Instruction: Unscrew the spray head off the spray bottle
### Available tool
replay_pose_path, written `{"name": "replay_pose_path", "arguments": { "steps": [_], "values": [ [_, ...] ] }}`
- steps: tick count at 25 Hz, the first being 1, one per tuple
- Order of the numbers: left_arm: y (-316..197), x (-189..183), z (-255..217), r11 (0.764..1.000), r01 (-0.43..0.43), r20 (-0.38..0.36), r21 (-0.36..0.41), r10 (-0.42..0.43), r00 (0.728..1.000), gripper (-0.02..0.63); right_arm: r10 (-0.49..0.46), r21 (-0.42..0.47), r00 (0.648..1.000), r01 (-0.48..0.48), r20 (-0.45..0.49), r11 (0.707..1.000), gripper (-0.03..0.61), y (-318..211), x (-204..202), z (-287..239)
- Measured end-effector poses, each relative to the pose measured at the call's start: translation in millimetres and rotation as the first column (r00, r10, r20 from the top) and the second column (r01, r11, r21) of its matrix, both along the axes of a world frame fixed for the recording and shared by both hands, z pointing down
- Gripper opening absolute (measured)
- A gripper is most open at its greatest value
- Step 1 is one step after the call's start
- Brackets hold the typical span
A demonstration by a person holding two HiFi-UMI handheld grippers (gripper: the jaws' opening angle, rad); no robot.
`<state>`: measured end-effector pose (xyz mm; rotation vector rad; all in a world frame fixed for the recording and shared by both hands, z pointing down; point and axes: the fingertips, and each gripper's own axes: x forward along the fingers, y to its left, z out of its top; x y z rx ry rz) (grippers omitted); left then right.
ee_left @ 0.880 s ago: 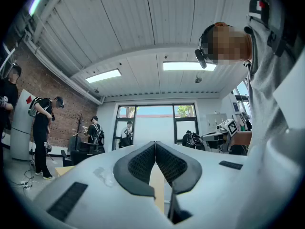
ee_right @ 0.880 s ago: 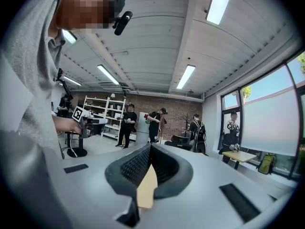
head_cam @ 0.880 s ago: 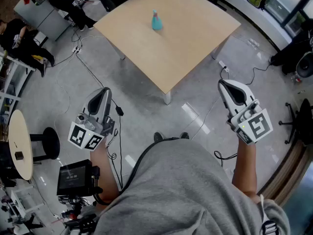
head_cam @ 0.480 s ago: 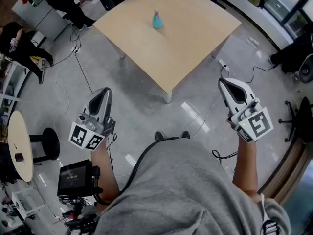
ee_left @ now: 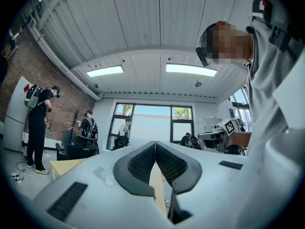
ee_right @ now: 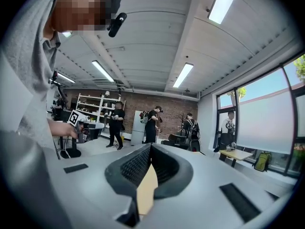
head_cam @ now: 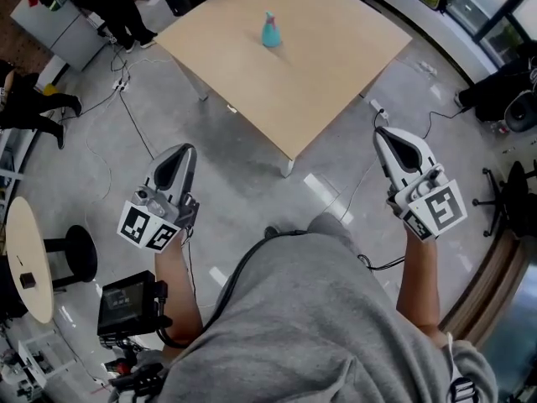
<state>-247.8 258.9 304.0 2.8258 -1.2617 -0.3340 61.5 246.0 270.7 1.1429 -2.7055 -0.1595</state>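
Spray bottle (head_cam: 269,32) upright on table (head_cam: 336,65), top centre of frame. Left gripper (head_cam: 183,151) mid-left, right gripper (head_cam: 379,134) mid-right: both clamped together, empty, well apart from bottle, neither clearly nearer.

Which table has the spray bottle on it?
The big square table straight ahead; the teal spray bottle stands upright on it. The small round table at left carries only a small dark object.

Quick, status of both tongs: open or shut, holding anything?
Left tongs: shut, holding nothing.
Right tongs: shut, holding nothing.
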Motion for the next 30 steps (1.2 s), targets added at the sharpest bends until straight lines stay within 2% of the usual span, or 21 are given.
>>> {"name": "replay_pose_path", "arguments": {
  "steps": [6,13,20,25,30],
  "values": [
    [-43.7,8.3,8.7,0.999,-0.036,-0.016,-0.024,0.036,0.999,0.005,0.015,-0.023,1.0,-0.015,0.005,1.0,0.005,-26.1,5.4,6.0],
    [-160.1,52.1,38.1,0.996,-0.052,0.02,-0.07,0.054,0.998,0.005,-0.023,-0.064,0.999,0.025,0.034,0.998,0.005,-142.7,27.2,41.6],
    [-200.5,84.0,30.4,0.995,-0.084,0.052,-0.057,0.087,0.995,0.005,-0.088,-0.037,0.995,0.09,0.055,0.995,0.006,-184.1,25.7,28.6],
    [-307.1,114.9,55.5,0.989,-0.101,0.052,-0.106,0.107,0.993,0.005,-0.127,-0.034,0.988,0.13,0.091,0.991,0.006,-281.5,31.2,28.2],
    [-331.2,128.9,75.1,0.984,-0.117,0.059,-0.135,0.126,0.99,0.006,-0.094,-0.078,0.993,0.1,0.072,0.992,0.006,-272.3,47.2,35.0]
  ]
}}
